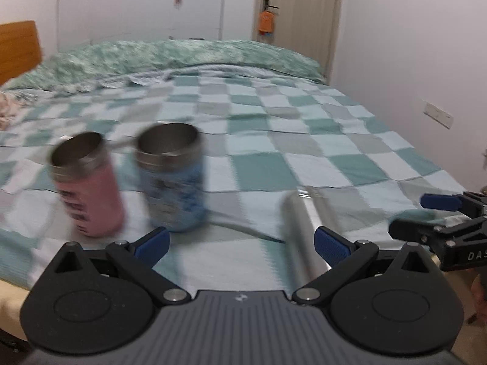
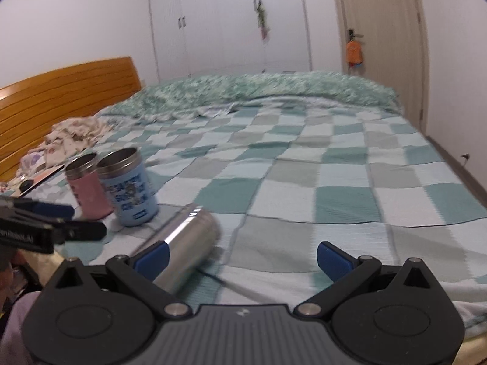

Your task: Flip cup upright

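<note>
A plain steel cup point(image 2: 187, 245) lies on its side on the checkered bedspread point(image 2: 304, 182), near the bed's front edge. In the left wrist view the steel cup point(image 1: 301, 228) lies just inside my right finger. A pink cup point(image 1: 88, 185) and a blue cup point(image 1: 173, 179) stand upright side by side, mouths up; they also show in the right wrist view, pink point(image 2: 86, 188) and blue point(image 2: 129, 188). My left gripper point(image 1: 240, 243) is open and empty. My right gripper point(image 2: 242, 257) is open and empty, with the steel cup by its left finger.
A rumpled green quilt point(image 2: 258, 88) lies along the far side of the bed. A wooden headboard point(image 2: 61, 97) and crumpled clothes point(image 2: 73, 133) are at the left. A door point(image 2: 383, 30) with an orange item on its handle stands at the back right.
</note>
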Demonstrator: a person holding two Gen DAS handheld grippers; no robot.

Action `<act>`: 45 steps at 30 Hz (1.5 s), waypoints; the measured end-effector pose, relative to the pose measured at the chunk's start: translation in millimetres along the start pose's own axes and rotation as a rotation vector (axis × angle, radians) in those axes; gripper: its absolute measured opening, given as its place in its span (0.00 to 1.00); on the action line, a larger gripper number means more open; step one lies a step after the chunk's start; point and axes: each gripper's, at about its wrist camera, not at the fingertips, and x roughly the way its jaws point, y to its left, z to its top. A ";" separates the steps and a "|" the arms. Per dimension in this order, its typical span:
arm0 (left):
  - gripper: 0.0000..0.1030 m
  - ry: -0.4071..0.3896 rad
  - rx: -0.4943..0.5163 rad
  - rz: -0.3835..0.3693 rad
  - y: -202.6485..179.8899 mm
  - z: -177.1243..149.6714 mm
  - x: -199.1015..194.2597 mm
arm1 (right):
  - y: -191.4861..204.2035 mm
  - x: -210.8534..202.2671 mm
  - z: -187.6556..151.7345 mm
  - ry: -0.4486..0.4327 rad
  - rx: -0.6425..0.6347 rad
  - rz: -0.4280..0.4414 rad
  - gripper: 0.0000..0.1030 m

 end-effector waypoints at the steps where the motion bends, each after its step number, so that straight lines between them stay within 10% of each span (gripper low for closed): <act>1: 1.00 -0.004 -0.001 0.017 8.3 1.1 -1.8 | 7.0 6.1 3.3 0.020 -0.002 0.009 1.00; 17: 1.00 -0.021 -0.080 0.113 107.6 -8.4 -17.7 | 28.9 116.1 24.8 0.376 0.347 0.104 0.99; 23: 1.00 -0.033 -0.113 0.080 116.9 -13.1 -19.1 | 33.2 135.9 22.8 0.419 0.417 0.074 0.78; 24: 1.00 -0.034 -0.113 0.078 117.5 -13.8 -19.5 | 33.0 135.0 23.5 0.414 0.424 0.069 0.62; 37: 1.00 -0.029 -0.178 0.081 134.9 -19.7 -20.3 | 44.9 66.1 23.2 0.063 0.308 0.146 0.61; 45: 1.00 -0.072 -0.196 0.086 132.0 -10.2 -27.7 | 55.1 31.9 59.7 -0.188 0.076 0.013 0.60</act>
